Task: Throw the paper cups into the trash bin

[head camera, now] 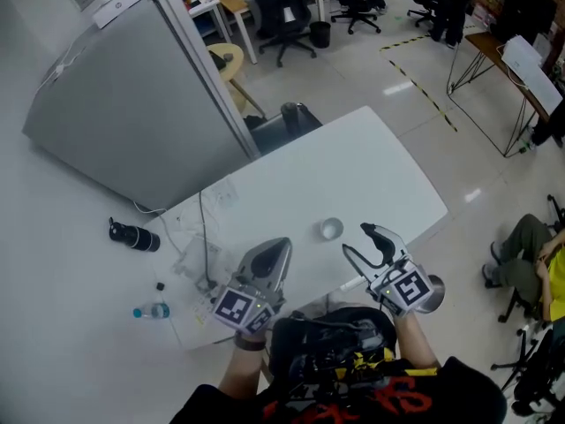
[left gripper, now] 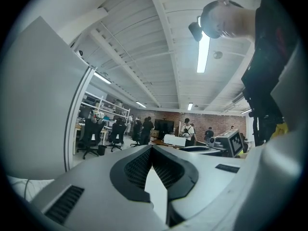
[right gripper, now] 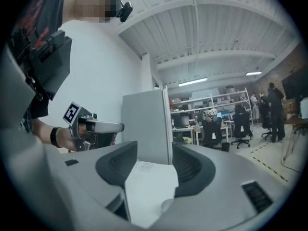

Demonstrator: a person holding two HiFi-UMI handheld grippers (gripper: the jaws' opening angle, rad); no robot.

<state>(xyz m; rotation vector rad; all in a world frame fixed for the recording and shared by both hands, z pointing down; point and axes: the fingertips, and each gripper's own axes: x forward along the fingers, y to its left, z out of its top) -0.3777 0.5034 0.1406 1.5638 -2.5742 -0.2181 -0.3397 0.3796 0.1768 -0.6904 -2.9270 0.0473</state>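
One paper cup [head camera: 331, 229] stands upright on the white table [head camera: 371, 166], near its front edge. My right gripper [head camera: 360, 242] is just to the right of the cup, open, with nothing between its fingers. In the right gripper view the jaws [right gripper: 154, 160] stand apart over the white tabletop, and a pale round rim [right gripper: 167, 204] shows low between them. My left gripper [head camera: 279, 246] is to the left of the cup and apart from it, shut and empty. Its tips meet in the left gripper view [left gripper: 152, 149]. A grey round bin [head camera: 432, 291] sits below the table edge, beside my right hand.
A large grey partition panel [head camera: 132, 104] leans at the table's left. Cables and clear plastic [head camera: 199, 246] lie on the table's left end. On the floor at the left are a black bottle [head camera: 134, 235] and a water bottle [head camera: 152, 310]. A seated person [head camera: 530, 254] is at the right.
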